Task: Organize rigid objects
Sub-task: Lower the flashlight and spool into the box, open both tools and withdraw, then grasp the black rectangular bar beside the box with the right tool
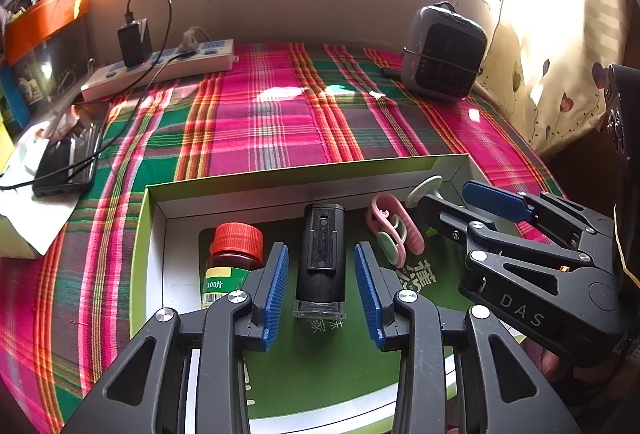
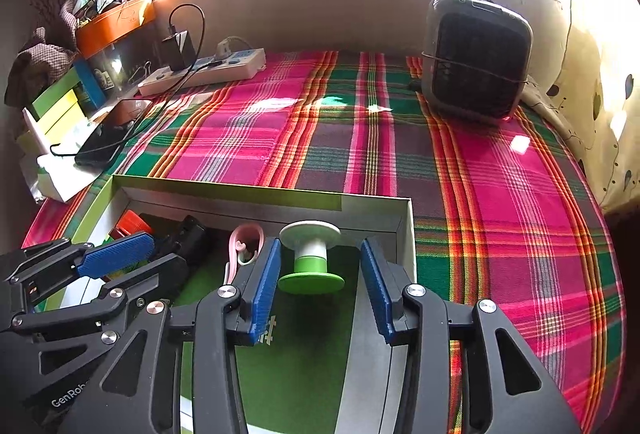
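Observation:
An open shallow box (image 1: 280, 178) with a green floor lies on the plaid cloth. Inside it are a red-capped bottle (image 1: 236, 254), a black oblong device (image 1: 322, 230), pink and pale green clips (image 1: 394, 230) and a white and green spool (image 2: 312, 254). My left gripper (image 1: 321, 254) is open and straddles the black device, with a gap at each blue pad. My right gripper (image 2: 320, 246) is open around the spool, which stands upright by the box's right wall, with room at the right pad. Each gripper shows at the edge of the other's view.
On the plaid cloth (image 1: 280, 125) behind the box are a white power strip (image 1: 160, 67) with a black charger, a phone (image 1: 64, 169) on its cable at the left, and a grey fan heater (image 2: 476, 57) at the back right. Boxes are stacked along the left.

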`<state>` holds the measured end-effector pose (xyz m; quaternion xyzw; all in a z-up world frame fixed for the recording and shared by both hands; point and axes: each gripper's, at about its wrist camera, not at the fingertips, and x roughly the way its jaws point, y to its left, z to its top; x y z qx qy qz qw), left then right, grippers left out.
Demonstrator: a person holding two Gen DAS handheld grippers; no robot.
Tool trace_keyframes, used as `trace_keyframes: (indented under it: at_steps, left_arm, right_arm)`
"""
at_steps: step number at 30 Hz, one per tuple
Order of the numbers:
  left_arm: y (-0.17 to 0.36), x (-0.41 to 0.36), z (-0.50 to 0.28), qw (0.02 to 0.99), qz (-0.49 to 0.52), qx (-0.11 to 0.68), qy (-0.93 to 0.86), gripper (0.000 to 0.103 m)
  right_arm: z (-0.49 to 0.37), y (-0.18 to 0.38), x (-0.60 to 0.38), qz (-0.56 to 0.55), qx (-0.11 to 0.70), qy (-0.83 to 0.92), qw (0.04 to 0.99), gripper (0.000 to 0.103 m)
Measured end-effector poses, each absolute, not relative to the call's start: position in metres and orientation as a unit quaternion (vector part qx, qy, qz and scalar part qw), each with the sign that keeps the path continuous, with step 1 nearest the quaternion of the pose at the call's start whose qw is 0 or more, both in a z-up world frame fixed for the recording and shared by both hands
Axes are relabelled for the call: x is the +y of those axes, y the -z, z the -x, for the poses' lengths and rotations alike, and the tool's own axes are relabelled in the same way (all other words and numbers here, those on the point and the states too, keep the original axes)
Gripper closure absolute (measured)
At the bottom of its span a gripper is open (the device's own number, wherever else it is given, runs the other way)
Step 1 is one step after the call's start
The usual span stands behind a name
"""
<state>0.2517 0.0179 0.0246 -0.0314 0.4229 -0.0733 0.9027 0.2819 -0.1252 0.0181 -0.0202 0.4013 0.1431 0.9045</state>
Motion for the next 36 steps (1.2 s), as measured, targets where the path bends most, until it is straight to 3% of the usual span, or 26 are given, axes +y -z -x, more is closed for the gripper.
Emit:
trace_keyframes:
  at_steps: [36]
  left_arm:
    - [-0.052, 0.090, -0.138, 0.920, 0.092, 0.377, 0.043, 0.063]
  right_arm:
    - [-0.175, -0.037, -0.136, 0.009, 0.385, -0.127, 0.914, 0.054]
